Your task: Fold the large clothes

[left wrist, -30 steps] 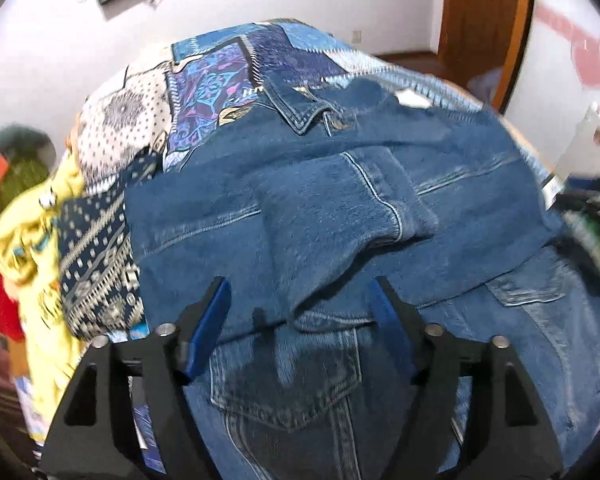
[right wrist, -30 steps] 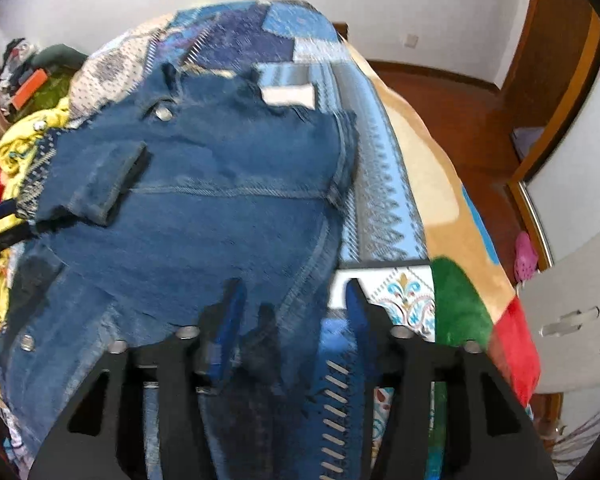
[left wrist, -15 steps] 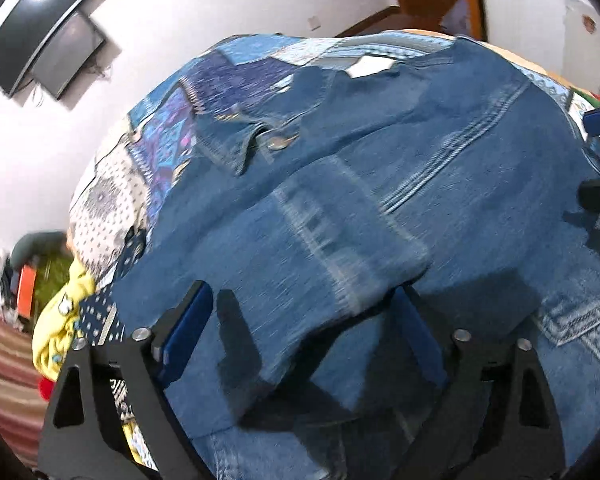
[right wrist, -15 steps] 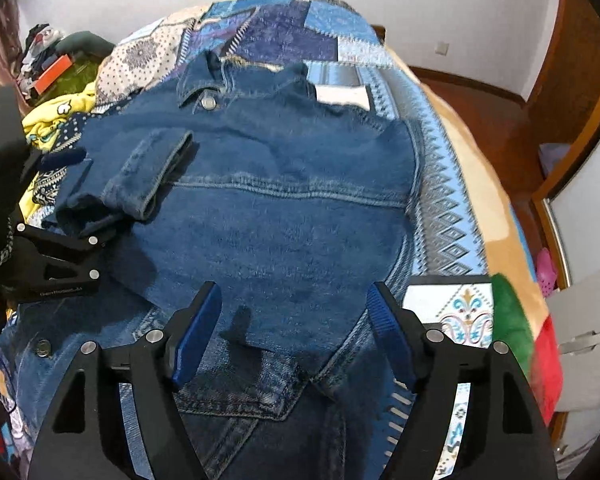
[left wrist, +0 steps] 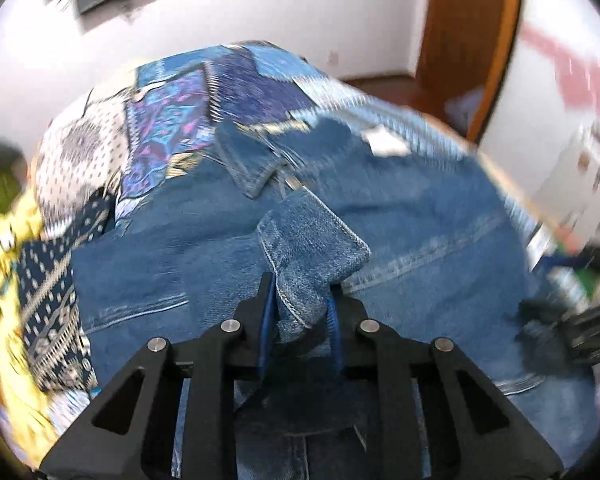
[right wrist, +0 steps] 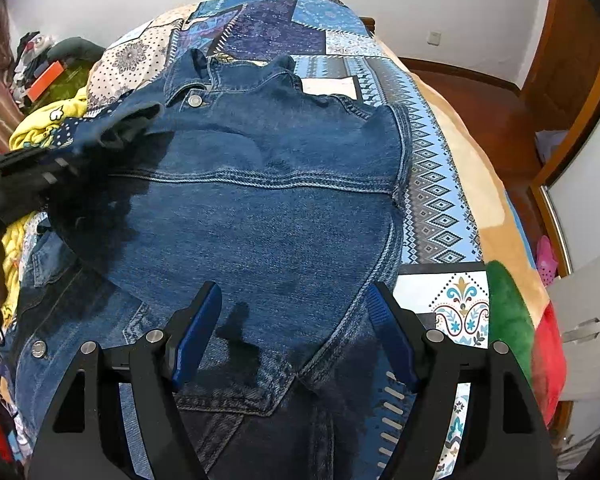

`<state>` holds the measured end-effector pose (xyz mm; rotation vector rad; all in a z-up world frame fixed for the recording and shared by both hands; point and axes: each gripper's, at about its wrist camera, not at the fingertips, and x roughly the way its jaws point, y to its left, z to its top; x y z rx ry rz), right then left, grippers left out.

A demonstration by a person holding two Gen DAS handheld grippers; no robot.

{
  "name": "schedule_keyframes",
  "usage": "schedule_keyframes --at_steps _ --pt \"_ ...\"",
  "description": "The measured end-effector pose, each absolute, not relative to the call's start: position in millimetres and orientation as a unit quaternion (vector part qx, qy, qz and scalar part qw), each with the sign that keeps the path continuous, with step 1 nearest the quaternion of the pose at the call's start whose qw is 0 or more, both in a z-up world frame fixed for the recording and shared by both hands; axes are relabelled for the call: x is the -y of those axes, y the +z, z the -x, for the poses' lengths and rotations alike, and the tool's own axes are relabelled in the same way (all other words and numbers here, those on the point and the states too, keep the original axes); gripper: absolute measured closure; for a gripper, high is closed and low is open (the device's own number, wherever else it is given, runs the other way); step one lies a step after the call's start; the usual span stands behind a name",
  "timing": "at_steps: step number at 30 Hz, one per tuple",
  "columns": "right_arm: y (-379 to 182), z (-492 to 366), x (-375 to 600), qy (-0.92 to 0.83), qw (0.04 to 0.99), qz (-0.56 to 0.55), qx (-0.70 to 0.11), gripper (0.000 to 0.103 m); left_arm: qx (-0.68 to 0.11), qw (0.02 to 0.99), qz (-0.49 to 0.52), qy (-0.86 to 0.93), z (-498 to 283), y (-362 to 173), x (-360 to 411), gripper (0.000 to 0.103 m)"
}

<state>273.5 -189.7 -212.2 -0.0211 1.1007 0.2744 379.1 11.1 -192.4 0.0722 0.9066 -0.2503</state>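
Two grippers are in use. The left gripper (left wrist: 300, 300), its jaws just closed, is clamped on the cuff of the blue denim jacket's sleeve (left wrist: 312, 248); the right gripper (right wrist: 296, 328) is held open over the jacket's hem (right wrist: 260, 396), gripping nothing. Slippage of the thick cuff is judged possible under pull.

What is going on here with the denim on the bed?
A person with two handheld grippers is folding a dark blue denim jacket spread on a patchwork bedspread. The left gripper has just been closing and now pinches the jacket's folded sleeve cuff. The right gripper hangs open over the jacket's lower edge, gripping nothing.
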Motion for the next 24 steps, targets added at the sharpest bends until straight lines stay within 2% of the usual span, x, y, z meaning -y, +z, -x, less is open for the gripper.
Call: schedule_keyframes --at_steps 5,9,18,24 --pt "-202.9 -275.6 186.3 0.129 0.85 0.014 -0.511 0.031 -0.415 0.9 0.076 -0.113 -368.0 -166.7 -73.6 0.083" --pt "-193.2 -280.8 177.2 0.127 0.854 0.021 -0.504 0.031 -0.406 0.905 0.103 -0.079 -356.0 -162.7 -113.5 0.084" --pt "-189.9 -285.2 141.8 0.148 0.854 0.049 -0.495 0.031 -0.437 0.883 0.169 -0.012 -328.1 -207.3 -185.9 0.087" --pt "-208.1 -290.1 124.9 0.152 0.839 0.068 -0.517 0.031 -0.466 0.872 0.149 0.01 -314.1 -236.1 -199.4 0.088"
